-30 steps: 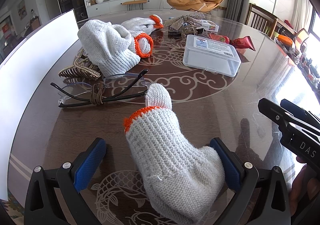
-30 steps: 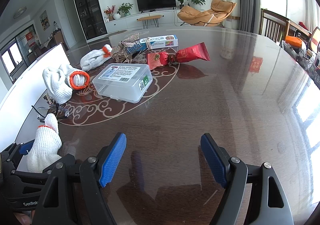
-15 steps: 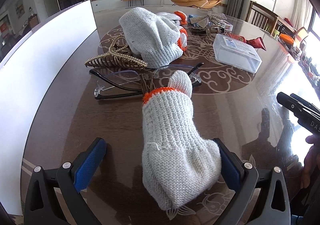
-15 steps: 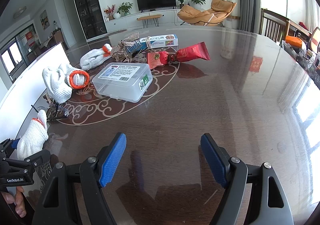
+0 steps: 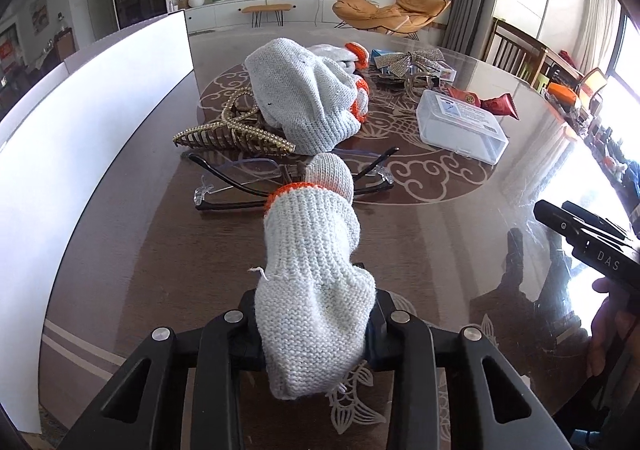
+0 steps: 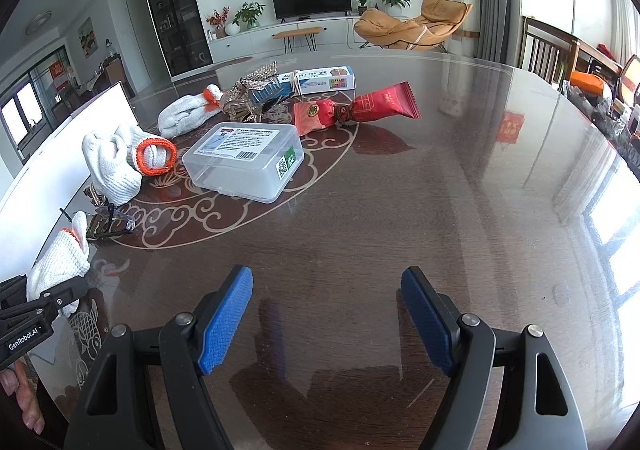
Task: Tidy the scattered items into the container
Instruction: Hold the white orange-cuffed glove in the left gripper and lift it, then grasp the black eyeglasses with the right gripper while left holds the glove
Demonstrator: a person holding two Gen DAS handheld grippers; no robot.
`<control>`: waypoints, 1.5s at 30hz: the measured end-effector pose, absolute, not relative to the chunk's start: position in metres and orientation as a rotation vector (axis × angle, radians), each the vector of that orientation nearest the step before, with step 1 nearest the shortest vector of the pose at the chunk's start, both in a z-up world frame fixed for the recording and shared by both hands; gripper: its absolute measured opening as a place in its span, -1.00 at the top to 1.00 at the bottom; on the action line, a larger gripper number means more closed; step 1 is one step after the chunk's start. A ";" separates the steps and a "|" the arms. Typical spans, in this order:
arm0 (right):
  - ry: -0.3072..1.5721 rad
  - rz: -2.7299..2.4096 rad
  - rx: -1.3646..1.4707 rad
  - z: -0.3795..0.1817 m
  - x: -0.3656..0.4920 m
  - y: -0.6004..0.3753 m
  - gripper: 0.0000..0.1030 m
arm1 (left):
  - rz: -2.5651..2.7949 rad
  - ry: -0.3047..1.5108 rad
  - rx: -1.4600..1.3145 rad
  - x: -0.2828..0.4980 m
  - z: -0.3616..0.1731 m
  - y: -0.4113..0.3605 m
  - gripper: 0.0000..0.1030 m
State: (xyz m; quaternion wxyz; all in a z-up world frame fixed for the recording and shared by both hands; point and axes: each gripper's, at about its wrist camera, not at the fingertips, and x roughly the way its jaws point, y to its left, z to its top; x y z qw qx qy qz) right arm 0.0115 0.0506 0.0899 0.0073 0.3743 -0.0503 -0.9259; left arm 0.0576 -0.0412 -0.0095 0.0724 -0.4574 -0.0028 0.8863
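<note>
My left gripper (image 5: pixel 316 324) has just closed its jaws, and they now pinch a white knitted glove (image 5: pixel 312 274) with an orange cuff. The glove is soft and bumpy, and it sticks out forward over the shiny brown tabletop (image 5: pixel 168 250). My right gripper (image 6: pixel 326 314) hangs over a bare part of the tabletop with its blue ribbed jaws spread wide and nothing between them.

Just past the glove lie clear glasses (image 5: pixel 256 182) with thin black arms. Behind them sits a gold hair claw (image 5: pixel 234 132) with little beads and long curved teeth. Next to it is a lumpy pile of white knitted gloves (image 5: pixel 304 98) with orange cuffs.

To the right is a clear plastic box (image 6: pixel 244 162), flat with round corners and a paper label on its lid. Near it lie two red shiny snack packets (image 6: pixel 356 110). Farther back is one more rolled white glove (image 6: pixel 186 116), a sparkly bow (image 6: pixel 254 90) and a long blue and white carton (image 6: pixel 320 80). Some small dark bits lie under the bow, but I cannot tell what they are.

A tall white board (image 5: pixel 80 138) stands along the left edge of the tabletop.
</note>
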 end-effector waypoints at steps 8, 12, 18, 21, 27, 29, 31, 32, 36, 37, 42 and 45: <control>0.007 -2.753 1.085 0.095 0.015 0.023 -0.52 | 2.737 -0.132 -1.420 0.081 -0.009 -0.091 0.36; 0.214 -2.509 0.966 0.108 0.008 -0.033 -0.52 | 2.780 -0.147 -1.434 0.089 -0.010 -0.108 0.36; 0.666 -2.141 0.841 0.121 -0.031 -0.115 -0.52 | 2.792 -0.163 -1.434 0.092 -0.011 -0.115 0.35; 0.692 -1.984 0.913 0.112 -0.056 -0.133 -0.52 | 2.800 -0.150 -1.425 0.092 -0.011 -0.113 0.35; 0.705 -1.874 0.974 0.090 -0.072 -0.163 -0.45 | 2.798 -0.151 -1.423 0.090 -0.011 -0.114 0.35; 0.655 -1.859 0.987 0.089 -0.071 -0.168 -0.01 | 2.801 -0.139 -1.423 0.091 -0.011 -0.114 0.34; 0.633 -1.858 1.000 0.089 -0.066 -0.169 0.44 | 2.810 -0.111 -1.423 0.091 -0.011 -0.112 0.32; 0.653 -1.885 0.994 0.089 -0.061 -0.170 0.50 | 2.817 -0.088 -1.424 0.090 -0.011 -0.109 0.31; 0.617 -1.952 1.040 0.091 -0.050 -0.148 0.51 | 2.821 -0.038 -1.429 0.090 -0.012 -0.105 0.30; 0.568 -1.973 1.063 0.093 -0.047 -0.135 0.51 | 2.813 -0.047 -1.429 0.090 -0.011 -0.104 0.30; 0.435 -2.194 1.148 0.097 -0.011 -0.042 0.50 | 2.765 -0.024 -1.406 0.086 -0.012 -0.082 0.30; 0.380 -2.314 1.167 0.095 0.011 0.004 0.49 | 2.709 0.009 -1.381 0.071 -0.011 -0.058 0.30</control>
